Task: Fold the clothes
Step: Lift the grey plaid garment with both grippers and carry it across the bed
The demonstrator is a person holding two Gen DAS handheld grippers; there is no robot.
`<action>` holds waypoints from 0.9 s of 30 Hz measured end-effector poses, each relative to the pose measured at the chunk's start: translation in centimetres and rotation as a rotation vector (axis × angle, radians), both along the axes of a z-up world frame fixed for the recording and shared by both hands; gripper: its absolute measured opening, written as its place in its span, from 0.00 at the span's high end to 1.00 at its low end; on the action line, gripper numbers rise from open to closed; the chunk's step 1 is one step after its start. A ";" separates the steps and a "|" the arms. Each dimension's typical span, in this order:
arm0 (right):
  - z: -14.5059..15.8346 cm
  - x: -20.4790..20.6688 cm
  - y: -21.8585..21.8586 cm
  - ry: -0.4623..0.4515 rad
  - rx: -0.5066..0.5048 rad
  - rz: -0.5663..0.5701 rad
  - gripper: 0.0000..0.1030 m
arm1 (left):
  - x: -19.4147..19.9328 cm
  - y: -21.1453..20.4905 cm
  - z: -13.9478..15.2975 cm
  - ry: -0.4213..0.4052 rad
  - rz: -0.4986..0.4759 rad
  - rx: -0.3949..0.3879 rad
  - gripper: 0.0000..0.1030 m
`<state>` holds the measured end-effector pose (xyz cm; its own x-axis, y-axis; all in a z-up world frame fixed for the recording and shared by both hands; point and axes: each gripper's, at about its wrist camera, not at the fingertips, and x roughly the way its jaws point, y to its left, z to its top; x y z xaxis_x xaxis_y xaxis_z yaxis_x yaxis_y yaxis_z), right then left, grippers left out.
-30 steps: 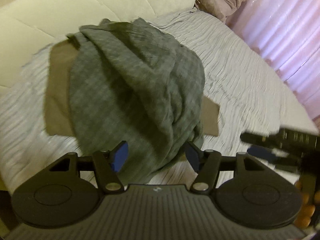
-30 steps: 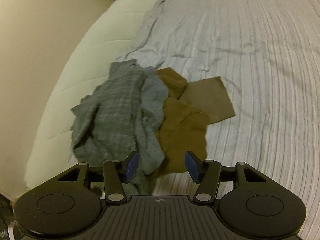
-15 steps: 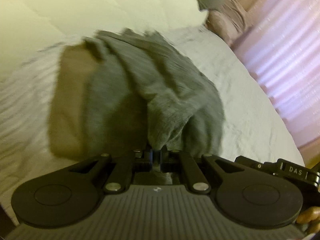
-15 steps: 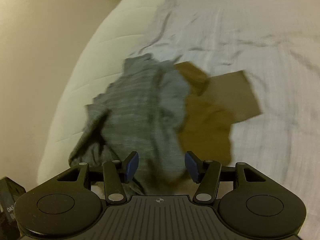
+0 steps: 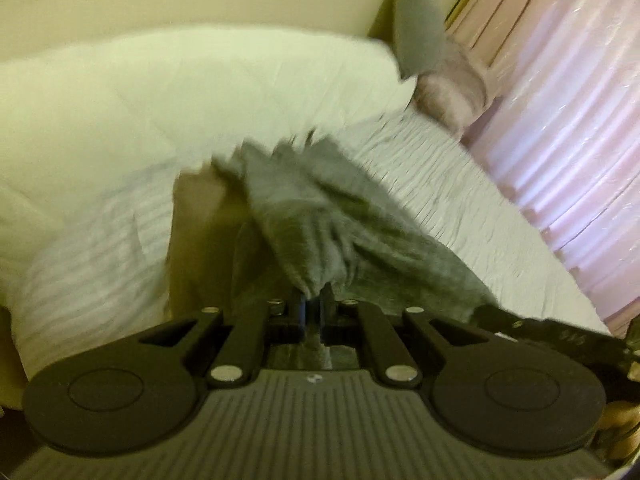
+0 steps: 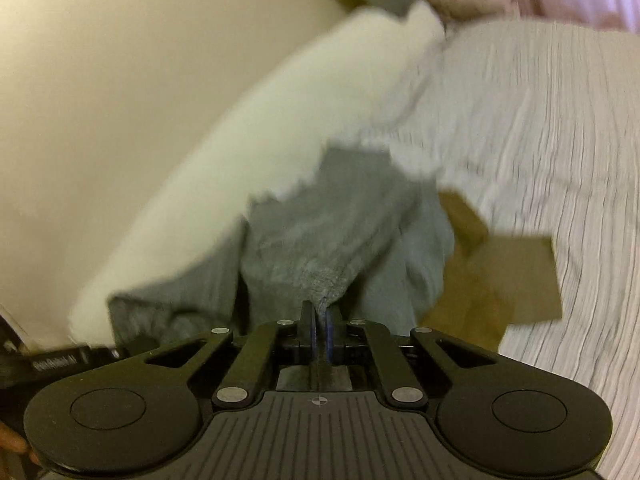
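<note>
A grey checked garment (image 5: 320, 216) hangs lifted above the bed, stretched between both grippers. My left gripper (image 5: 313, 303) is shut on one edge of it, cloth bunched between the pads. In the right wrist view the same grey garment (image 6: 320, 240) rises from my right gripper (image 6: 320, 316), whose blue pads are shut on another part of its hem. A brown garment (image 6: 508, 280) lies flat on the bed under and to the right of the grey one; it also shows as a brown garment (image 5: 200, 224) left of the grey cloth. Both views are motion-blurred.
The bed has a ribbed white sheet (image 5: 460, 208) and a thick cream duvet (image 5: 180, 96) along the wall side. A grey pillow (image 5: 416, 36) and a pink one (image 5: 452, 92) lie at the head. Pink curtains (image 5: 568, 120) hang on the right. The other gripper (image 5: 552, 332) shows at lower right.
Both grippers went from open to shut on the grey garment, the left one first, then the right. The garment has been lifted off the brown one, and both cameras have risen and tilted.
</note>
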<state>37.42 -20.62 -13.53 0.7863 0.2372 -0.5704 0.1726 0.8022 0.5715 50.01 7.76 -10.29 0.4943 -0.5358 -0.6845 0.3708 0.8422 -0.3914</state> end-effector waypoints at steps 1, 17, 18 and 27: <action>1.2 -0.9 -0.4 -0.037 -0.001 -0.015 0.97 | -0.5 0.1 1.3 -0.026 -0.006 -0.017 0.97; 13.4 -25.8 -8.9 -0.301 -0.023 -0.386 0.97 | -15.9 -5.8 11.1 -0.153 -0.268 -0.213 0.97; 13.6 -27.7 -9.1 -0.299 -0.026 -0.406 0.97 | -17.0 -6.7 10.8 -0.141 -0.289 -0.214 0.97; 13.9 -44.3 -13.3 -0.243 -0.068 -0.565 0.97 | -28.3 -13.8 8.9 -0.078 -0.430 -0.235 0.97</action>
<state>-6.85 -33.90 0.40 0.8891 -0.2848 -0.3583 0.4529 0.6607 0.5986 21.67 -5.99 -1.37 0.2402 -0.8376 -0.4906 0.7010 0.4993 -0.5092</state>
